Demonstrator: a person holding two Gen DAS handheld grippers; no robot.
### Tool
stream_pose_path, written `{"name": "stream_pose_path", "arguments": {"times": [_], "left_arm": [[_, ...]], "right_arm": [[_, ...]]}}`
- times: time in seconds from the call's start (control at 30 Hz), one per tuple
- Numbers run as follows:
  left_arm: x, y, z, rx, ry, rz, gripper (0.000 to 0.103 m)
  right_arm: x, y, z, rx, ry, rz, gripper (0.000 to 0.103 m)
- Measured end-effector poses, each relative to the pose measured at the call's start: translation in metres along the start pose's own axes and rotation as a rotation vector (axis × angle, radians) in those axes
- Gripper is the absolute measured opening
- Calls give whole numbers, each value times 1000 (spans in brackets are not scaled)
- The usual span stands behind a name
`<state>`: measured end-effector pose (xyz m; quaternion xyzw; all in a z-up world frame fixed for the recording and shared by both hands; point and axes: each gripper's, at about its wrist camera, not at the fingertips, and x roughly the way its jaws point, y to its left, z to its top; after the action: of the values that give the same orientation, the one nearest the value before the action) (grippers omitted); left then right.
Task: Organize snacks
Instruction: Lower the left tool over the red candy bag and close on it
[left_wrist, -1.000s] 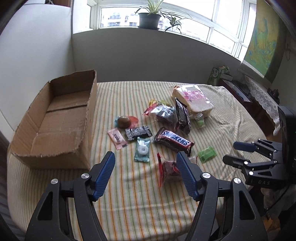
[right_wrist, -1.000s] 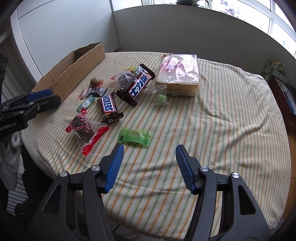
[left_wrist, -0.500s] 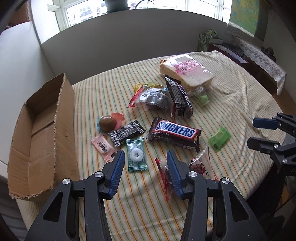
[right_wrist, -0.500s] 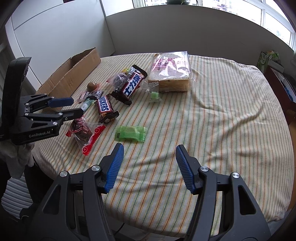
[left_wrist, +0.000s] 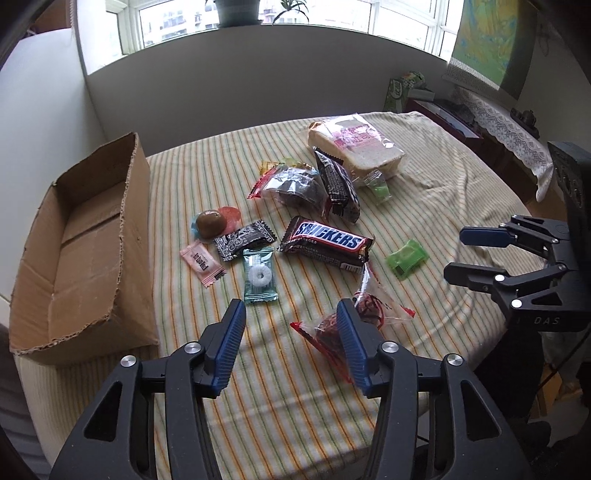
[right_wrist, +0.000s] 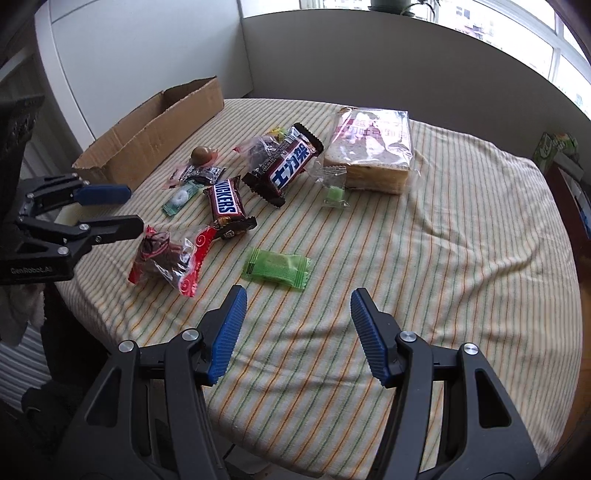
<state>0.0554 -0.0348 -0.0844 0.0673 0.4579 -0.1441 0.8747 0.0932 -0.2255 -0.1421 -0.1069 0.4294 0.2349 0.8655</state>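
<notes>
While both claws hang above the striped surface (right_wrist: 461, 229), the snacks lie loose on it beside the open cardboard box (left_wrist: 85, 251). The left claw (left_wrist: 290, 343) has just been opening, its jaws apart with nothing between them, its right finger over the red-edged clear packet (left_wrist: 369, 314). Just ahead lie the mint packet (left_wrist: 259, 275) and the Snickers bar (left_wrist: 327, 245). The right claw (right_wrist: 295, 328) stands apart and empty, near the green candy (right_wrist: 279, 267). The bread pack (right_wrist: 373, 151) sits at the far end of the pile.
</notes>
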Motion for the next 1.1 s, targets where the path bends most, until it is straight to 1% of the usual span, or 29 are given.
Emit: {"name": "stream_pose_path", "arguments": {"times": [0.13, 0.23, 0.3, 0.43, 0.63, 0.73, 0.83, 0.87, 0.93, 1.0, 1.1], "left_arm": [[-2, -10, 3, 53, -8, -6, 59], [7, -18, 3, 86, 12, -10, 61], [12, -21, 3, 98, 25, -12, 61], [17, -29, 8, 133, 30, -17, 61], [17, -33, 15, 165, 40, -52, 61], [15, -34, 16, 194, 48, -63, 61], [22, -40, 16, 258, 69, -33, 61], [26, -41, 16, 270, 79, -36, 61], [33, -41, 18, 280, 97, -51, 63], [37, -40, 20, 273, 107, -65, 63], [38, -38, 24, 248, 108, -82, 63]], "right_arm": [[10, 10, 9, -144, 44, 1, 61], [18, 20, 13, -258, 74, -18, 61], [24, 24, 15, -304, 89, -19, 61], [38, 27, 23, -349, 124, 2, 61], [50, 27, 34, -355, 125, 42, 61], [54, 28, 36, -363, 136, 71, 58], [57, 25, 39, -346, 149, 95, 57], [60, 22, 42, -336, 154, 102, 56], [61, 19, 42, -321, 157, 112, 54], [61, 18, 43, -306, 156, 109, 48], [66, 11, 48, -255, 158, 111, 42]]}}
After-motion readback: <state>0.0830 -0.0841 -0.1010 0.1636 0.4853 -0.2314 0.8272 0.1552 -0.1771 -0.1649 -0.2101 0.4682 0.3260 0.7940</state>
